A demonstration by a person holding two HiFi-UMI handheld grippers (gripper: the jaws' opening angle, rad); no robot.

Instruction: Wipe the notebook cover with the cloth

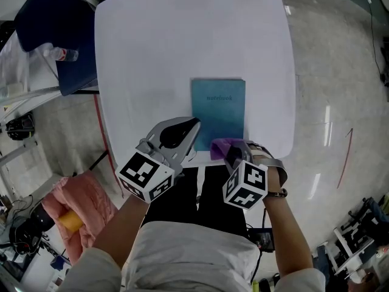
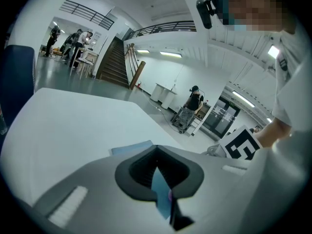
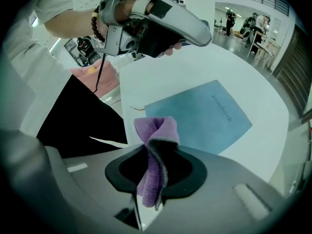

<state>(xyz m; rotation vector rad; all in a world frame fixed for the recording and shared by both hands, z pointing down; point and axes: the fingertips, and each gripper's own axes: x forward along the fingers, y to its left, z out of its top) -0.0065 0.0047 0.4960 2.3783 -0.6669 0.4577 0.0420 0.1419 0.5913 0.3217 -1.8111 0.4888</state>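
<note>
1 teal notebook [image 1: 218, 113] flat on table [image 1: 152, 41]. R gripper [image 3: 152, 177] pinches 1 purple cloth [image 3: 157, 130]; L gripper [image 2: 158, 172] jaws together, empty.

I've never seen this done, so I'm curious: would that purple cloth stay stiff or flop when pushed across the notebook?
Probably floppy: the cloth folds and curls over where the right gripper pinches it. It looks fuzzy, so it likely drags across the notebook rather than sliding.
</note>
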